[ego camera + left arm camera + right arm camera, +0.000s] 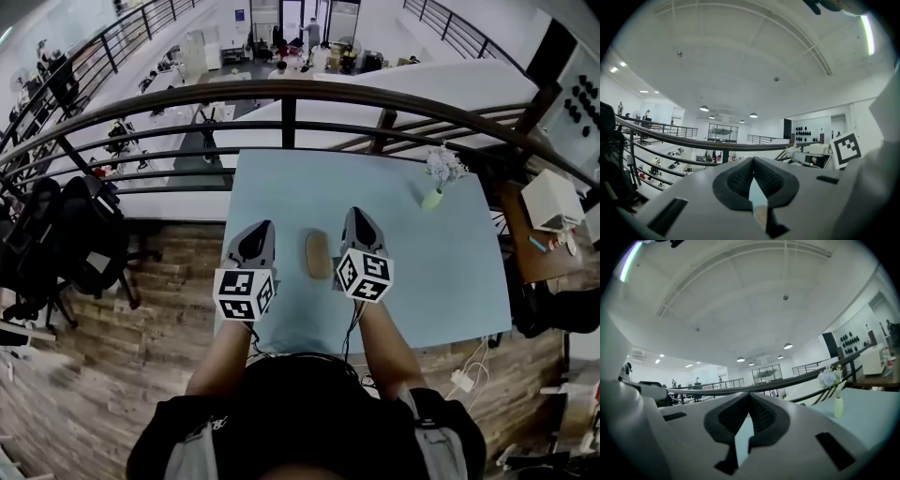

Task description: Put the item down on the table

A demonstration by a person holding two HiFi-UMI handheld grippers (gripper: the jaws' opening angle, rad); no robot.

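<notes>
**Item down on table, both claws empty**

- Left gripper: held low over the near left part of the table. In the left gripper view its pads meet at the tips, fully closed, with nothing caught between them.
- Centre: the item, a flat tan oval, lies on the pale blue tabletop between the two grippers. Neither one touches it, and it looks settled.
- Right gripper: just beside the item. It is closed tip to tip in its own view and holds nothing.
- Far right: small vase of flowers, upright and well apart from the item.

Judgement: the put-down looks complete. All that's left, if anything, is drawing the grippers back.
</notes>
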